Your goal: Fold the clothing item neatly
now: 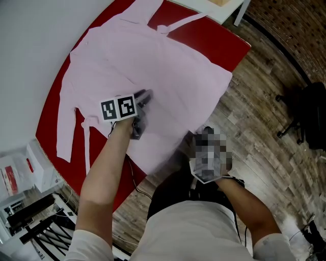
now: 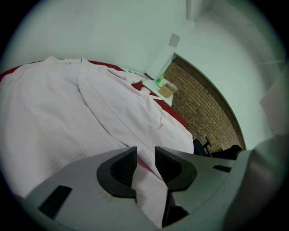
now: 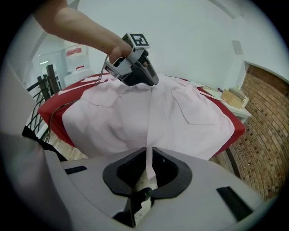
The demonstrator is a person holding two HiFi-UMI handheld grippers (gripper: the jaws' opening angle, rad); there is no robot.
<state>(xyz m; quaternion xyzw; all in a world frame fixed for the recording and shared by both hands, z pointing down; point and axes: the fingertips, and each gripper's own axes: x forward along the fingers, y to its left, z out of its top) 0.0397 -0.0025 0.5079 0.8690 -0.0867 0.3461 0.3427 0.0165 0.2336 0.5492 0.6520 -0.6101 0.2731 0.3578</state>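
Observation:
A pale pink robe-like garment (image 1: 153, 66) lies spread over the round red table (image 1: 48, 122), its hem hanging off the near edge. My left gripper (image 1: 141, 108) is over the middle of the garment with a fold of the pink cloth (image 2: 144, 180) pinched between its jaws (image 2: 145, 155). The right gripper view shows that gripper (image 3: 135, 72) holding the cloth up. My right gripper (image 3: 149, 151) is shut on a thin pink edge of cloth (image 3: 149, 126), which runs taut up to the left gripper. In the head view a mosaic patch hides most of the right gripper at the near table edge.
A white desk (image 1: 224, 10) stands beyond the table, with a cardboard box (image 3: 235, 95) on it. A black office chair (image 1: 305, 117) sits on the wooden floor (image 1: 254, 117) at the right. Shelving with clutter (image 1: 25, 204) is at the lower left. A brick wall (image 2: 203, 108) is behind.

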